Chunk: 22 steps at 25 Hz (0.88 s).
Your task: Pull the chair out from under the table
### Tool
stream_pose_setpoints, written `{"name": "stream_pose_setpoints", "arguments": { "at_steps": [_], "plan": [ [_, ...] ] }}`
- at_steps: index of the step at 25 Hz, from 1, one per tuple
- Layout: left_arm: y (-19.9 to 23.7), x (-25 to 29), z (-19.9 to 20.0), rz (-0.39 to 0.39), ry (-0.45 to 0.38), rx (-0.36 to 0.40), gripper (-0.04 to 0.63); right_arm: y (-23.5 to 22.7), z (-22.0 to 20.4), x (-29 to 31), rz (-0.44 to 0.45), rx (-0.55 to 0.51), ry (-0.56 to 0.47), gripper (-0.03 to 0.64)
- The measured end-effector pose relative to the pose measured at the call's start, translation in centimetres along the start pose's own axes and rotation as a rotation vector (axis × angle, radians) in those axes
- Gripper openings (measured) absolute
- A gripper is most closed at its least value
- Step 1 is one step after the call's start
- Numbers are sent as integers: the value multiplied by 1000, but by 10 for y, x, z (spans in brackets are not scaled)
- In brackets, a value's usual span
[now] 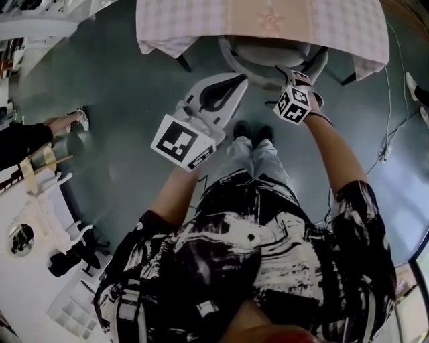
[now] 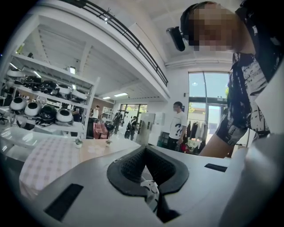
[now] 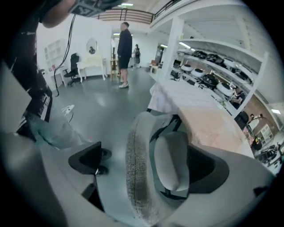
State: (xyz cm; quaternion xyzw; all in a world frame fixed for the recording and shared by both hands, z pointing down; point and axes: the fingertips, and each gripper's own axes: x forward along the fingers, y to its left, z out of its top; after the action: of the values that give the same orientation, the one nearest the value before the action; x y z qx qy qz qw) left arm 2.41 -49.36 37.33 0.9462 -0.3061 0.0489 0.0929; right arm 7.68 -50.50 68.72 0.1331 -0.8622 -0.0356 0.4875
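The right hand-held gripper (image 3: 148, 166) is standing wide, its jaws straddling the curved back of the chair (image 3: 133, 150). One dark pad is hanging outside the back with a gap beside it and the other is sitting on the seat side, so the back is lying between the jaws without being pinched. In the head view this right hand-held gripper (image 1: 295, 79) is reaching down onto the right side of the chair (image 1: 268, 52), and its marker cube is covering much of the jaws.

The chair is standing pushed in at the counter (image 1: 268, 20), its seat partly tucked under the hanging cloth (image 1: 161, 37) (the front of the seat and most of the legs are hiding behind it).

The left hand-held gripper (image 1: 231, 86) is hovering near the chair's left side with its jaws closed together on nothing. Whether its tip is touching the back is hard to tell from above. Its own view shows the dark pads of the left hand-held gripper (image 2: 146, 166) meeting in a V, looking up past the counter (image 2: 57, 155) toward shelves (image 2: 40, 111) of helmets.

On the floor (image 1: 134, 87), the wearer's shoes (image 1: 251, 129) are standing just behind the chair. A cable (image 1: 387, 134) is trailing at the right, cut off by the frame.
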Motion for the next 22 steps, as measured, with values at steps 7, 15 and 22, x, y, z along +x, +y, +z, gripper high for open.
{"name": "stream_pose_setpoints", "arguments": {
  "at_steps": [7, 15, 22],
  "plan": [
    [17, -16, -19, 22, 30, -20, 2, 4, -33, 51, 51, -164, 195, 567],
    [28, -20, -23, 43, 43, -38, 2, 8, -31, 58, -10, -222, 272, 265],
    [34, -16, -28, 47, 51, -45, 1, 8, -38, 70, -22, -266, 357, 174]
  ]
}}
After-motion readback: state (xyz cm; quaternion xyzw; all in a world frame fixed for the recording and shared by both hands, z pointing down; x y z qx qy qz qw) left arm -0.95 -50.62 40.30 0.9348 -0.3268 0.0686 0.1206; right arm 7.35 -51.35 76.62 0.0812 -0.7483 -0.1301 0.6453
